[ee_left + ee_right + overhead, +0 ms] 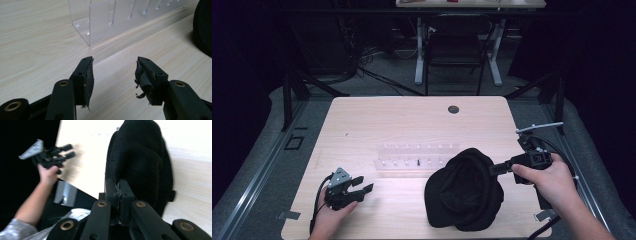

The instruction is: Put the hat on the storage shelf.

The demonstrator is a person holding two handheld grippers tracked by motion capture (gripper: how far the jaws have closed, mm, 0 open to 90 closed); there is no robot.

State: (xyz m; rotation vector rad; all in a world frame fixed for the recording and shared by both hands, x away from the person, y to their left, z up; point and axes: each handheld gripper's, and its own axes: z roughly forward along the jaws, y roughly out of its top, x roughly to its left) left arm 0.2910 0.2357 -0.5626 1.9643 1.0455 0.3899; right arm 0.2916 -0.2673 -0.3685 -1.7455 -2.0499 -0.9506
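**Lifting the black hat**

The right gripper point(493, 170) pinches the edge of the black hat point(464, 190), jaws squeezed tight. The hat sits on the table point(402, 115), maybe partly lifted. The left gripper point(113, 72) waits open and empty. Lift slowly so the cloth does not slip

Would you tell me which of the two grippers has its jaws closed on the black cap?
The right gripper: its jaws are pinched on the black cap's edge. The left gripper holds nothing, jaws apart above the table.
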